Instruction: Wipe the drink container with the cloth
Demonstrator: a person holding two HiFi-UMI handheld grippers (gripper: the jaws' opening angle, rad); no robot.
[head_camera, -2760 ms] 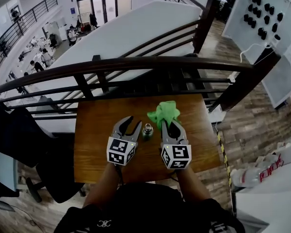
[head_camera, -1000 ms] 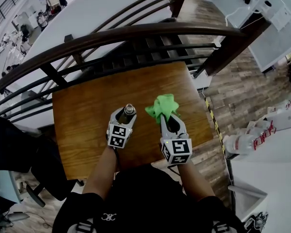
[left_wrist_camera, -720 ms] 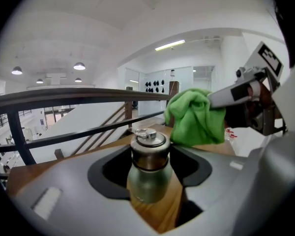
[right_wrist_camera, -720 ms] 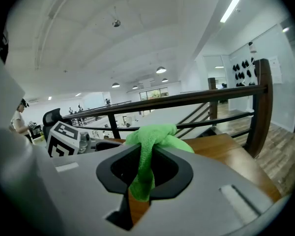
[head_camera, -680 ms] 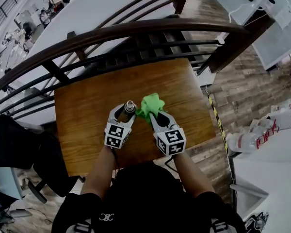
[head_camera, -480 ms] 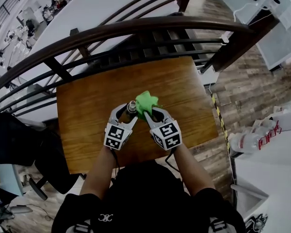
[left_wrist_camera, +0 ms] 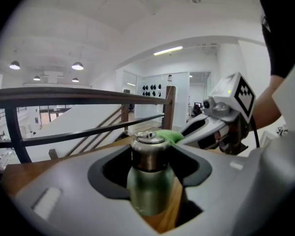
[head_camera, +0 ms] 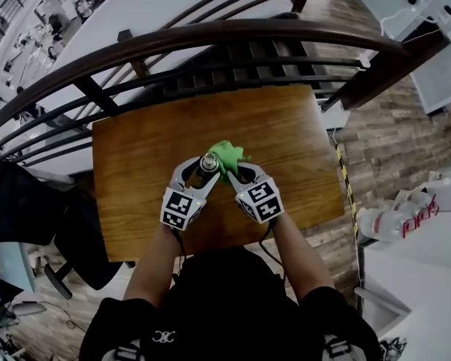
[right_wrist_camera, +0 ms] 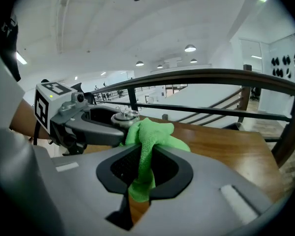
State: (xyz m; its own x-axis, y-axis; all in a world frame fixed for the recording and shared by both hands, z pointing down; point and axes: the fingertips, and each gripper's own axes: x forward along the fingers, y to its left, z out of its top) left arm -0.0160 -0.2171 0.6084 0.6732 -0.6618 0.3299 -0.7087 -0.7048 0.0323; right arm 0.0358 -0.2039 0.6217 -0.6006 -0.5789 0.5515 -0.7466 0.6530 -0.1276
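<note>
Holding the small green metal drink container (left_wrist_camera: 148, 178) upright in my left tongs (head_camera: 203, 168), jaws clenched on its body just below the steel cap (left_wrist_camera: 148, 144). It sits over the middle of the wooden tabletop (head_camera: 135, 149); I cannot tell whether its base rests on the wood.

My right tongs (right_wrist_camera: 141, 177) are clenched on a bright green cloth (right_wrist_camera: 150, 139), pinched low so the loose bunch stands out past the tips.

Key relation: the container lies directly left of the cloth, long axis vertical, with the cloth bunch touching or just beside the cap.

Judgement: wiping is at its start. The next stroke should run down along that vertical axis while the left tongs hold firm.

Risk: the cloth slipping from the pinch.
</note>
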